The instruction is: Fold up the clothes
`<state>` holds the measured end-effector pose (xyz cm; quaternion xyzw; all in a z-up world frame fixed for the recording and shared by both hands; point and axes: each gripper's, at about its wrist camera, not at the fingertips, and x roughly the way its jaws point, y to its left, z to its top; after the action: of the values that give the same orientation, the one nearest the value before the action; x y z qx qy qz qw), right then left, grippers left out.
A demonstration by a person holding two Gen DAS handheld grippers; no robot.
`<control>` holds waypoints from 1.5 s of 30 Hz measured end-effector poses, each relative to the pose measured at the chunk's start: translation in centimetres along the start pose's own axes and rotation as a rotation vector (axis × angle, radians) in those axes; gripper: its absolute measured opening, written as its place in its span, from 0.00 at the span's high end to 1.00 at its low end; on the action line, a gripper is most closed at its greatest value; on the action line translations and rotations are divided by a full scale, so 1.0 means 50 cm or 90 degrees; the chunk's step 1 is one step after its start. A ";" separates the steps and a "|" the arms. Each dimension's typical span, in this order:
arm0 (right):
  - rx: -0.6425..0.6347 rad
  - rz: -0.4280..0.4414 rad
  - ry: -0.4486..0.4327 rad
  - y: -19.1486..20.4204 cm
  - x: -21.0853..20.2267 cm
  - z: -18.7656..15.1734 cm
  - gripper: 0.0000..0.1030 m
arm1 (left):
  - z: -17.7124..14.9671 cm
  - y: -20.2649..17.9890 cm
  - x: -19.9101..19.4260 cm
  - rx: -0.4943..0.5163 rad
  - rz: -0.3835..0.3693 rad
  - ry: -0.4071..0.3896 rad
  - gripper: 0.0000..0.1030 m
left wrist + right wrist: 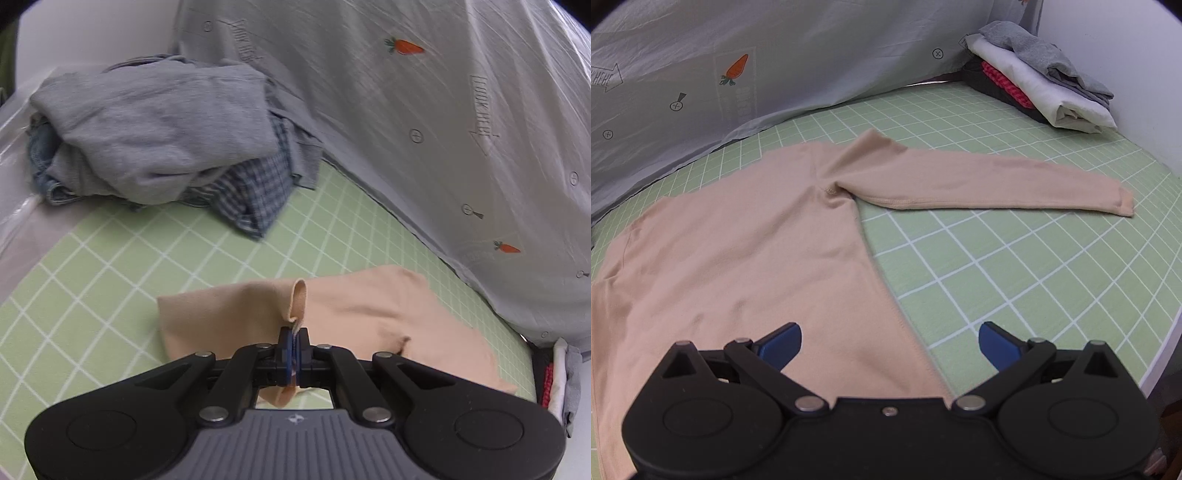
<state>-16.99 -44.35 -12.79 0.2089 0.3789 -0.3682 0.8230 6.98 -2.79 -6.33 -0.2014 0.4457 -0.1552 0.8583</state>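
Right wrist, beige shirt (738,258) sleeve (997,184) pointing right

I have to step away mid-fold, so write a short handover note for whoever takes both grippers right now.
Left gripper: shut on a pinched edge of the peach long-sleeved top.
Right gripper: open, empty, hovering over the top's lower side edge.
The top lies spread on the green grid mat, one sleeve stretched out flat.
Done: folded stack of grey, white and red clothes in the corner.
Left: fold this top, then the unfolded heap of grey, denim and checked garments.
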 end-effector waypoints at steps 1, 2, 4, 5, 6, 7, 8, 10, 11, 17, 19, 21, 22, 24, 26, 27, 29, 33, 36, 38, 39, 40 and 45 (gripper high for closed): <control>-0.002 -0.005 0.001 -0.015 0.003 0.006 0.00 | -0.006 -0.039 0.015 0.008 -0.020 0.007 0.99; -0.004 -0.009 0.003 -0.030 0.005 0.012 0.00 | -0.012 -0.078 0.030 0.017 -0.039 0.014 0.99; -0.009 -0.016 0.003 -0.058 0.010 0.022 0.00 | -0.038 -0.139 0.051 0.029 -0.068 0.033 0.99; -0.015 -0.018 0.002 -0.068 0.014 0.027 0.00 | -0.055 -0.163 0.059 0.034 -0.078 0.044 0.99; -0.020 -0.020 0.002 -0.079 0.017 0.032 0.00 | -0.073 -0.188 0.068 0.039 -0.088 0.056 0.96; -0.025 -0.022 0.002 -0.088 0.021 0.037 0.00 | -0.090 -0.212 0.076 0.044 -0.098 0.067 0.93; -0.030 -0.023 0.005 -0.092 0.028 0.042 0.00 | -0.108 -0.237 0.084 0.049 -0.109 0.078 0.75; -0.043 -0.020 0.011 -0.091 0.040 0.055 0.00 | -0.143 -0.286 0.100 0.058 -0.129 0.101 0.40; -0.054 -0.016 0.011 -0.085 0.045 0.061 0.00 | -0.158 -0.305 0.107 0.065 -0.132 0.110 0.32; -0.118 0.051 0.019 0.005 0.065 0.092 0.00 | -0.170 -0.229 0.113 0.125 0.139 0.112 0.29; -0.123 0.079 0.031 0.047 0.072 0.099 0.01 | -0.161 -0.184 0.114 0.125 0.191 0.127 0.28; -0.130 0.097 0.042 0.103 0.077 0.101 0.04 | -0.150 -0.145 0.114 0.114 0.216 0.137 0.26; -0.133 0.104 0.047 0.130 0.078 0.101 0.05 | -0.143 -0.127 0.115 0.112 0.221 0.143 0.25; -0.129 0.127 0.061 0.188 0.078 0.100 0.10 | -0.132 -0.104 0.120 0.118 0.228 0.153 0.23; -0.119 0.155 0.074 0.238 0.079 0.090 0.15 | -0.121 -0.089 0.132 0.143 0.237 0.162 0.23; -0.122 0.165 0.080 0.263 0.079 0.082 0.20 | -0.116 -0.087 0.140 0.156 0.238 0.166 0.23; -0.134 0.175 0.088 0.307 0.077 0.067 0.25 | -0.108 -0.088 0.160 0.180 0.237 0.176 0.23; -0.165 0.176 0.099 0.376 0.075 0.034 0.35 | -0.100 -0.091 0.190 0.212 0.220 0.197 0.22; -0.171 0.176 0.113 0.401 0.080 0.019 0.42 | -0.100 -0.098 0.212 0.237 0.214 0.210 0.22; -0.183 0.167 0.105 0.412 0.078 0.016 0.50 | -0.100 -0.100 0.221 0.242 0.211 0.215 0.22; -0.192 0.168 0.104 0.415 0.077 0.016 0.60 | -0.100 -0.101 0.225 0.245 0.210 0.218 0.22; -0.200 0.170 0.102 0.418 0.076 0.016 0.66 | -0.100 -0.102 0.230 0.248 0.209 0.220 0.21; -0.252 0.209 0.087 0.424 0.067 0.019 0.99 | -0.098 -0.110 0.240 0.244 0.215 0.224 0.18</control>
<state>1.13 -32.83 -13.44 0.1268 0.4593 -0.1335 0.8690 9.13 -13.96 -14.65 0.0714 0.5772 -0.1241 0.8040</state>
